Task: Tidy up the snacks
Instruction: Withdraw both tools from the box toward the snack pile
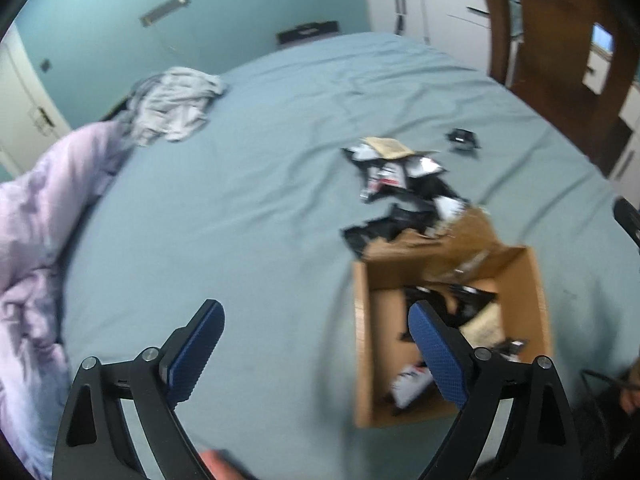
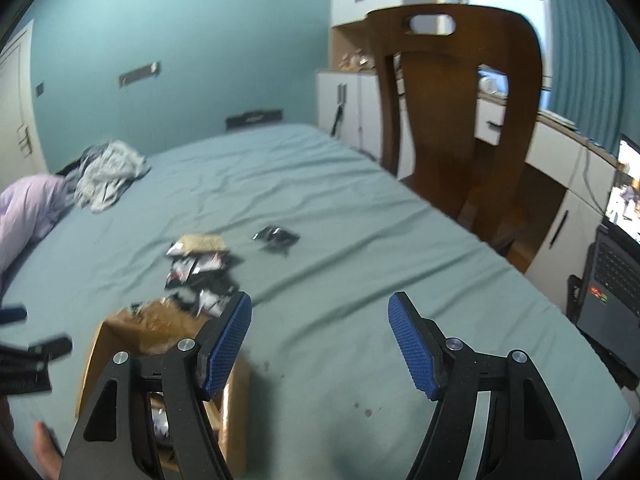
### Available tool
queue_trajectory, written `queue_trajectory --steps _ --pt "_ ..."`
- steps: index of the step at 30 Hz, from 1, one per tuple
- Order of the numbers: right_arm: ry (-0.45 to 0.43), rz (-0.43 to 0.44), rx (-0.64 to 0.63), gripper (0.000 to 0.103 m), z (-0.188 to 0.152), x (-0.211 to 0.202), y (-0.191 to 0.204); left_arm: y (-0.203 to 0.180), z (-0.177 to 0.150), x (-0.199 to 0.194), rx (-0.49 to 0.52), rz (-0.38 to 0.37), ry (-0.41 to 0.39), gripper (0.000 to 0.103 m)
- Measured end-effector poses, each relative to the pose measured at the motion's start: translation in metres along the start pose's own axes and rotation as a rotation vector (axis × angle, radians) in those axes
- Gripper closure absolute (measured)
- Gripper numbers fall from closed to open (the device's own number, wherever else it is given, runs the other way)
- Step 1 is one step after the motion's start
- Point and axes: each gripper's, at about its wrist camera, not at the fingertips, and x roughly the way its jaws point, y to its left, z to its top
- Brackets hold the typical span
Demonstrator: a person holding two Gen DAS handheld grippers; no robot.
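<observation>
A pile of black, white and tan snack packets (image 1: 400,184) lies on the blue-green bed sheet just beyond an open cardboard box (image 1: 362,340). The box holds a few packets (image 1: 472,320). One black packet (image 1: 463,139) lies apart, farther right. My left gripper (image 1: 316,322) is open and empty, above the sheet at the box's left wall. In the right wrist view the pile (image 2: 198,268), the lone packet (image 2: 276,238) and the box (image 2: 120,332) show at left. My right gripper (image 2: 320,312) is open and empty, above bare sheet right of the box.
A lilac duvet (image 1: 36,240) and grey clothes (image 1: 176,104) lie at the bed's left side. A wooden chair (image 2: 460,120) stands at the bed's right edge, with white cabinets (image 2: 352,104) behind. A laptop (image 2: 616,264) sits at far right.
</observation>
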Motion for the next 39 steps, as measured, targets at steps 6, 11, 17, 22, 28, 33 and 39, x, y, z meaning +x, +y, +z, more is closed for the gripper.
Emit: queue_trajectory --steps 6,11,17,22,28,33,39 --pt "0.070 0.001 -0.047 0.033 -0.002 0.011 0.016 0.009 0.003 0.000 -0.059 -0.017 -0.005 0.008" --pt "0.079 0.033 -0.058 0.033 0.007 0.014 0.008 0.012 0.002 -0.009 -0.107 -0.059 -0.083 0.009" --pt "0.104 0.061 -0.079 0.033 0.014 0.025 0.000 0.003 0.003 -0.021 -0.102 -0.031 -0.190 0.008" --pt "0.107 0.061 -0.111 0.033 0.023 0.036 0.003 -0.009 0.007 -0.016 -0.008 -0.050 -0.159 0.004" --pt "0.184 0.138 -0.083 0.033 0.039 0.063 -0.006 -0.017 0.011 -0.004 0.039 -0.019 -0.064 0.004" --pt "0.213 0.139 -0.023 0.033 0.061 0.093 -0.026 -0.024 0.009 0.007 0.083 -0.030 -0.027 0.004" --pt "0.308 0.171 0.054 0.033 0.078 0.152 -0.035 -0.031 0.012 0.004 0.108 -0.107 -0.042 0.004"
